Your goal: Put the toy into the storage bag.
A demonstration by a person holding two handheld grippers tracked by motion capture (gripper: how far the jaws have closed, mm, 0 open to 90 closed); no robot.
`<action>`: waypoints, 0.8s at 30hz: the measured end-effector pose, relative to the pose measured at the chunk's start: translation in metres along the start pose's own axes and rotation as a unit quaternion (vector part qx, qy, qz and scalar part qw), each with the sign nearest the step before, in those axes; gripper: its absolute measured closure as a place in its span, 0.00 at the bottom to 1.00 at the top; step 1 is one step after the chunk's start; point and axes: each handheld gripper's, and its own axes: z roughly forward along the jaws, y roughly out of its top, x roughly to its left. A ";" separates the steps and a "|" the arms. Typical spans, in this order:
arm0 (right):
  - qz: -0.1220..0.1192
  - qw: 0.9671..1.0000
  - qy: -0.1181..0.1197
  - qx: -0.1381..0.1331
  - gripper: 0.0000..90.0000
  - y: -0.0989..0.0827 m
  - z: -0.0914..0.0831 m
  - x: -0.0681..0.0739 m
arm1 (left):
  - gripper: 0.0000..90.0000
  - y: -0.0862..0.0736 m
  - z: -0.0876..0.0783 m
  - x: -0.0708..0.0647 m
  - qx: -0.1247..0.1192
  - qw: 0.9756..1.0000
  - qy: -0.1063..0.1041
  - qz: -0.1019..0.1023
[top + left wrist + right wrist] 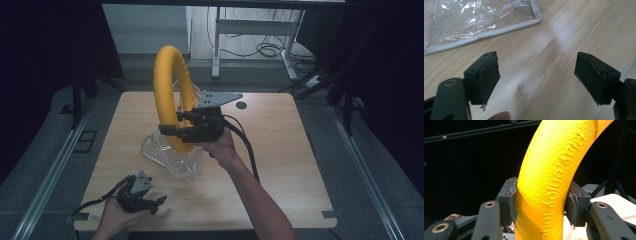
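From my seat, the left gripper (pixel 150 202) sits near the tabletop's (pixel 280 150) front-left corner, a hand wrapped round its body. In its own view the jaws stand spread wide with bare wood between them, and a blurred fingertip (pixel 499 116) cuts in at the bottom edge. Just beyond the jaws lies the grey-trimmed corner of a clear plastic pouch (pixel 481 22); most of it runs off the top and left of that view, and glare makes its surface hard to read.

Moving right, the pouch (pixel 167 155) sits crumpled left of the tabletop's middle, and I cannot tell whether its mouth is open. The yellow foam ring (pixel 167 95) stands upright over it, its lowest part sunk behind the plastic folds. The right gripper (pixel 172 129) pinches the ring's lower arc from the right, pads pressing dents into the foam (pixel 544 192). Raised lettering runs along the ring, cut off at both ends. Its skin is pebbled and bright.

Toward the back right edge I see a small dark round spot (pixel 241 105).
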 end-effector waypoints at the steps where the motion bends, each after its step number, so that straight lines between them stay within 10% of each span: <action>1: 0.000 1.000 0.000 0.000 0.55 0.000 0.000 0.000 | 0.22 0.000 0.000 0.000 0.000 1.000 0.000 0.000; 24: 0.024 1.000 -0.002 0.019 0.55 -0.031 0.012 -0.015 | 0.22 0.000 0.002 -0.001 0.000 1.000 -0.002 0.001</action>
